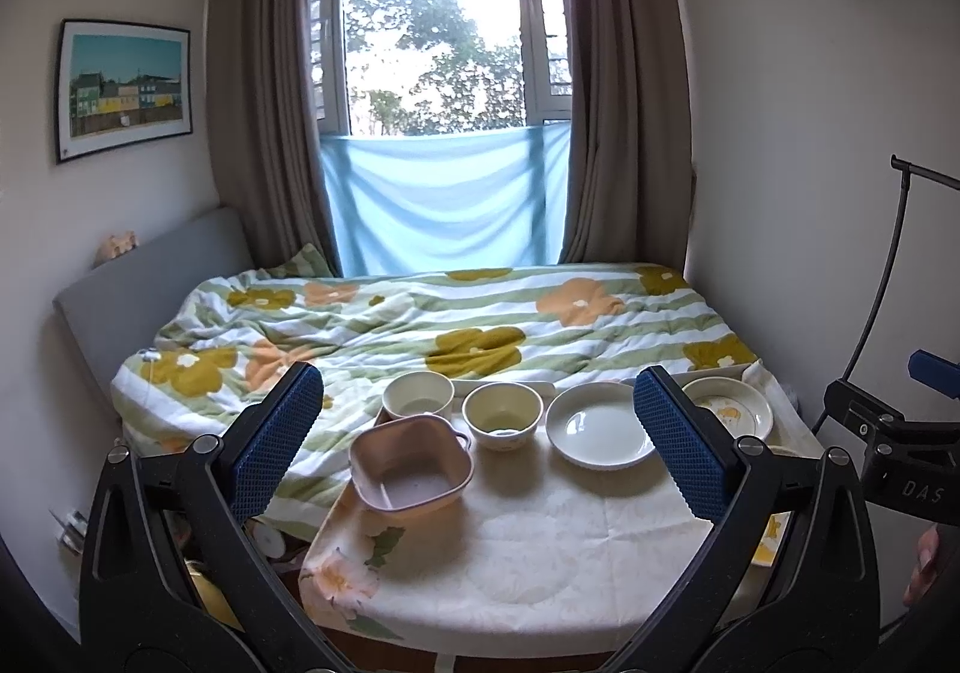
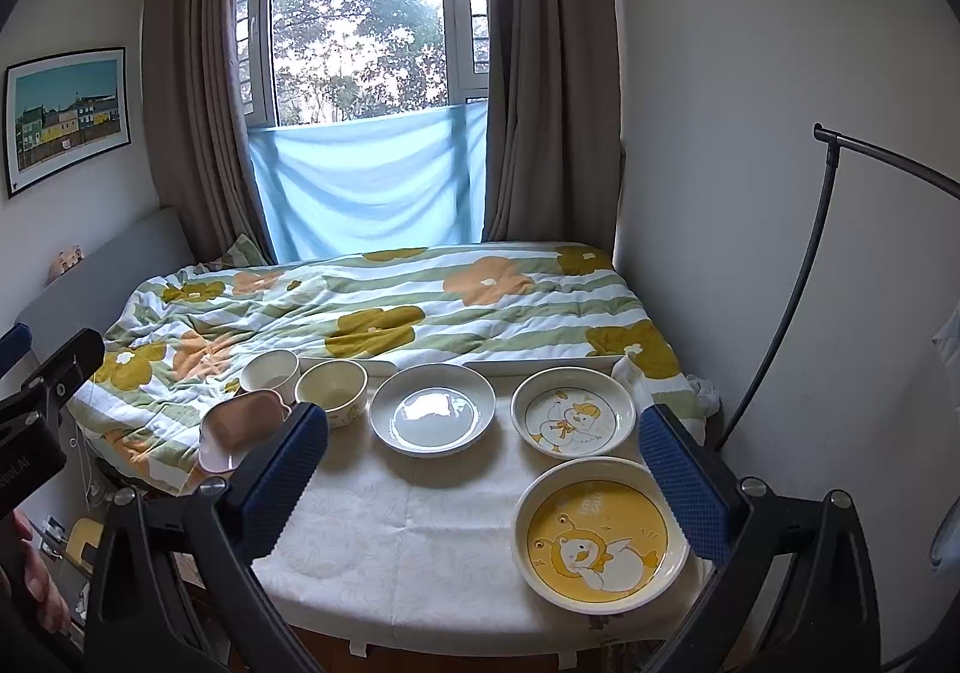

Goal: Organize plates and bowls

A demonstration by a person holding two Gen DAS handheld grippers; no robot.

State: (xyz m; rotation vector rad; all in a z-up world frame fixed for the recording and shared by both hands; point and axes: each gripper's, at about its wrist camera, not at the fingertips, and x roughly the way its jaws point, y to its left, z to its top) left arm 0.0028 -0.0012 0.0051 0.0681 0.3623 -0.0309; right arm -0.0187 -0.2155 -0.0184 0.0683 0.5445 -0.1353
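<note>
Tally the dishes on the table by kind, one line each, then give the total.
Round bowls: 2, the white bowl and the cream bowl
Square bowls: 1, the pink bowl
Plates: 3, the plain white plate, the white duck plate and the yellow duck plate
Total: 6

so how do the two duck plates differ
The yellow duck plate has a solid yellow centre, while the white duck plate has a white centre with a line-drawn duck. The yellow duck plate sits at the table's near edge; the white duck plate sits behind it. Both are round, cream-rimmed, upright and empty.
</note>
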